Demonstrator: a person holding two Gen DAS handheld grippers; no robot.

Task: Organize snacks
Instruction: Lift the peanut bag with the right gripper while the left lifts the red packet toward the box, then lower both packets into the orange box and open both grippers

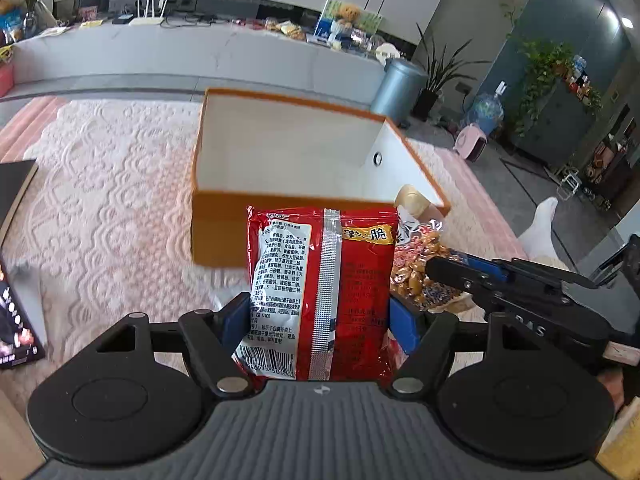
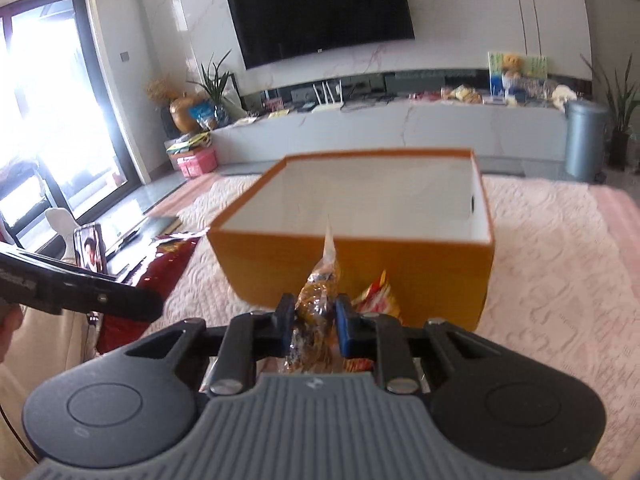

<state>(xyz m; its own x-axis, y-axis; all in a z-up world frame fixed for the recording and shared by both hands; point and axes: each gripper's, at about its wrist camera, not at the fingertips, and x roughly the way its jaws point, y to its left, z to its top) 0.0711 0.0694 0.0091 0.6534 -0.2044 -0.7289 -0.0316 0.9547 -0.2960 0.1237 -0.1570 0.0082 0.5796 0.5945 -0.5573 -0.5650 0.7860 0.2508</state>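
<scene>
The left gripper (image 1: 320,316) is clamped wide on a red snack packet (image 1: 324,296); the right gripper (image 2: 312,320) is pinched on a clear bag of golden snacks (image 2: 316,304). The orange box (image 2: 360,256) sits just ahead, empty: lift both clear over its near rim, then release one at a time.

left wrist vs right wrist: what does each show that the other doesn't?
Left wrist only: the left gripper clamping the red snack packet, and a water jug.
Right wrist only: the right gripper shut on the clear bag of brown snacks, the TV, and a phone.
Both: the empty orange box on the pink cloth, and the grey bin.
</scene>
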